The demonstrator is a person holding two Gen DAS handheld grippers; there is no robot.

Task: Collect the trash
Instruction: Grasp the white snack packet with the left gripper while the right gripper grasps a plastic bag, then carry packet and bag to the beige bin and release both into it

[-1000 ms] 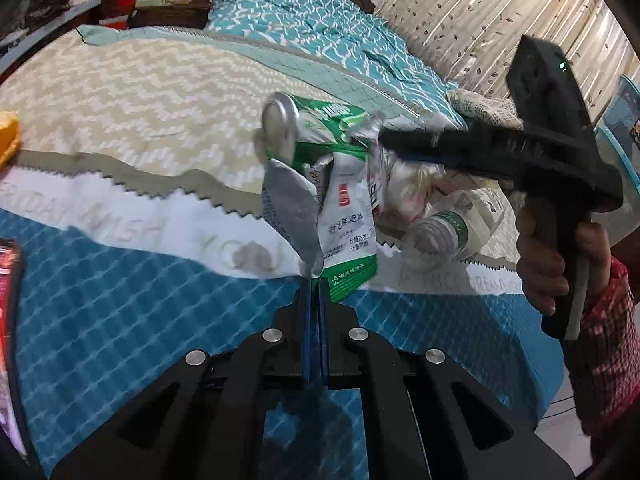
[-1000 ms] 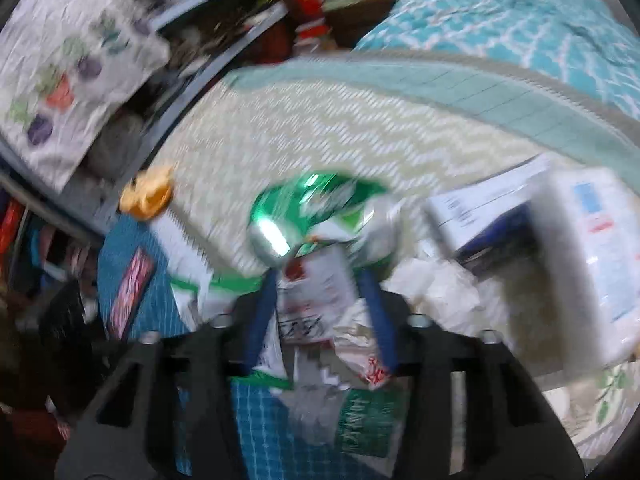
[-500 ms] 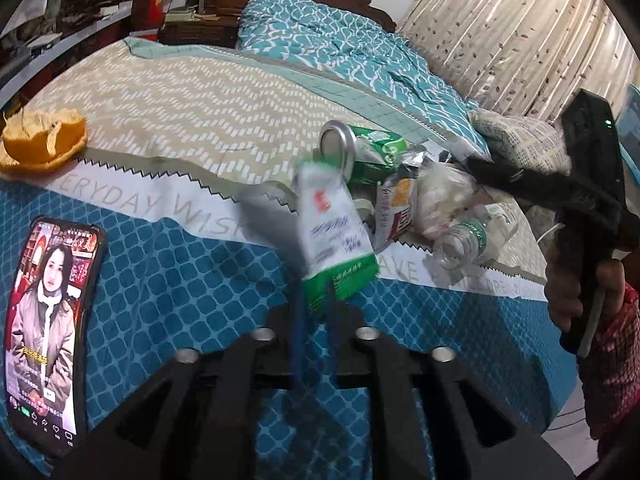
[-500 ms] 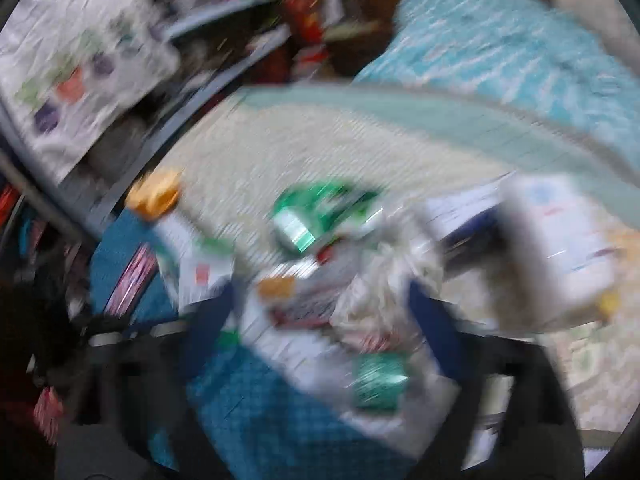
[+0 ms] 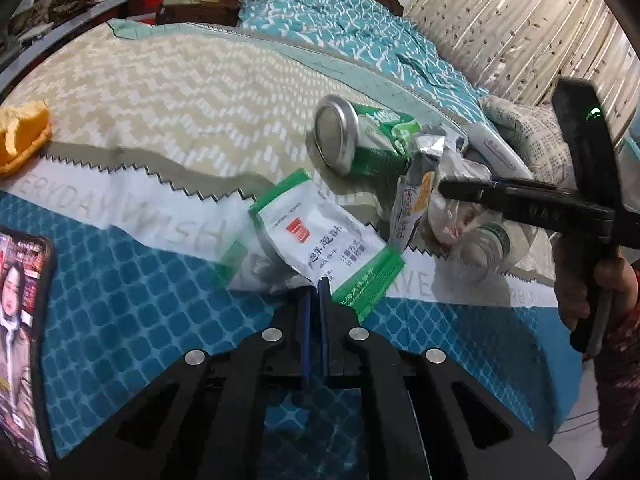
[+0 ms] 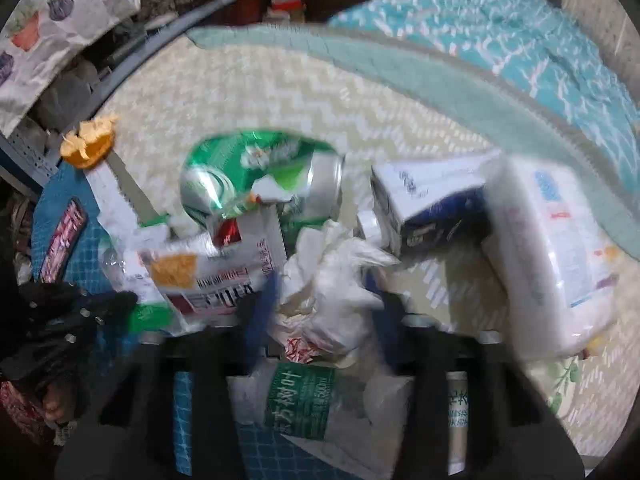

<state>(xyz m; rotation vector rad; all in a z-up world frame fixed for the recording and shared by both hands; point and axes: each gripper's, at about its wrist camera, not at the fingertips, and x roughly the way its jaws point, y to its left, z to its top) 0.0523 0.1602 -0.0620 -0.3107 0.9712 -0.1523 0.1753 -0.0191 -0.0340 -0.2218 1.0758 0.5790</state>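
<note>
A trash pile lies on the bed: a crushed green can [image 5: 360,140], a white-and-green sachet [image 5: 320,236], a snack wrapper [image 5: 412,208], crumpled white plastic [image 6: 332,280] and a plastic bottle [image 5: 484,244]. My left gripper [image 5: 315,292] has its fingers almost together at the sachet's near edge; the sachet lies flat on the blanket. My right gripper [image 6: 324,288] is open, its blue fingers [image 6: 264,300] on either side of the crumpled plastic, above the bottle [image 6: 304,404]. It shows in the left wrist view [image 5: 448,188] at the pile.
An orange peel [image 5: 20,140] lies at the left. A lit phone [image 5: 20,328] lies on the blue blanket [image 5: 120,300] near left. A blue-white carton [image 6: 428,204] and a white tissue pack [image 6: 556,256] sit right of the pile. Shelves stand behind.
My left gripper brought the sachet down from hanging in the air onto the blanket. My right gripper let go of the can and opened over the crumpled plastic.
</note>
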